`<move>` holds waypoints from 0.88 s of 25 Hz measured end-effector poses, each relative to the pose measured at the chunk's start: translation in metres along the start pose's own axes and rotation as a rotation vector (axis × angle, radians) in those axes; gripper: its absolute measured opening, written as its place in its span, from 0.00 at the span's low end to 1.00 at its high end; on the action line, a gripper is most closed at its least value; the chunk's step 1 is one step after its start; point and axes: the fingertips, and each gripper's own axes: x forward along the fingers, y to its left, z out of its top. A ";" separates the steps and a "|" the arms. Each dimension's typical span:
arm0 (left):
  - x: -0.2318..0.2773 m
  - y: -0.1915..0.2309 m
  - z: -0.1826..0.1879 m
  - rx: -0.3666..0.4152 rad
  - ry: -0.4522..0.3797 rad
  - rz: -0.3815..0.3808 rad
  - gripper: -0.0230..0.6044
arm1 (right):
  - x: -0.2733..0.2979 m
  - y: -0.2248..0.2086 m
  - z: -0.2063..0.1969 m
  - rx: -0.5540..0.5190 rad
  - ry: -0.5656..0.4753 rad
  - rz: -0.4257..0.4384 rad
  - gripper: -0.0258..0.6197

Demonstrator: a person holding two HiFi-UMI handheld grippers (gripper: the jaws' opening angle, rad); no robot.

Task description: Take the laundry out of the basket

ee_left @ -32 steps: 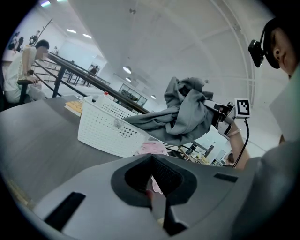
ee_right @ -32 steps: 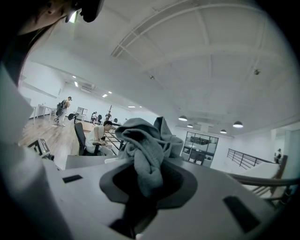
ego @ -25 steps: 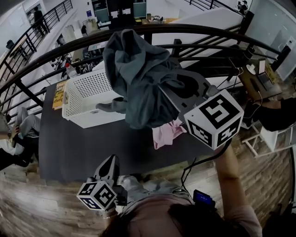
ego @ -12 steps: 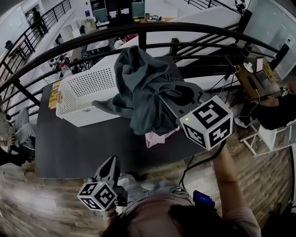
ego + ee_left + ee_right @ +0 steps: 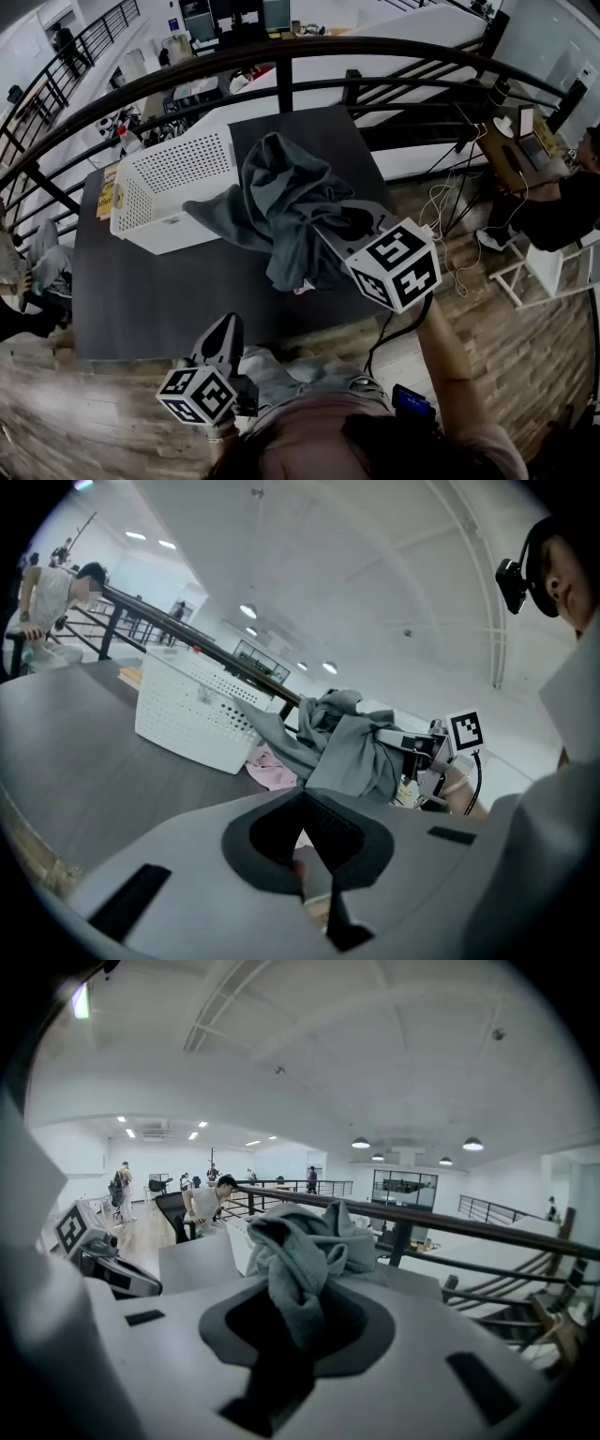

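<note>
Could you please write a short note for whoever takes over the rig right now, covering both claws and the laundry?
Left claw: shut and empty, held low by the near edge of the table.
Right claw: shut on the grey garment, which hangs over the table just right of the white basket. One end trails by the basket's wall.
Done: the pink garment is out and lies on the table, beneath the grey one.
Left: set the grey garment down and release it. Then check the basket, as these views do not show all of its inside.
</note>
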 end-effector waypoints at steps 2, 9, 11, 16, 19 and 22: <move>-0.001 0.000 -0.001 0.001 0.003 0.002 0.03 | 0.004 0.002 -0.011 0.023 0.027 0.009 0.19; 0.000 0.001 -0.004 0.005 0.015 0.000 0.03 | 0.016 0.005 -0.052 0.095 0.119 0.008 0.19; 0.000 0.001 -0.005 0.007 0.017 -0.001 0.03 | 0.020 0.005 -0.061 0.114 0.130 0.010 0.19; 0.000 -0.002 -0.006 0.010 0.026 -0.001 0.03 | 0.029 0.003 -0.082 0.158 0.182 0.010 0.19; 0.001 -0.004 -0.008 0.013 0.031 0.000 0.03 | 0.036 0.001 -0.103 0.174 0.229 0.001 0.19; 0.000 -0.002 -0.008 0.013 0.032 0.004 0.03 | 0.045 0.005 -0.120 0.206 0.256 0.017 0.20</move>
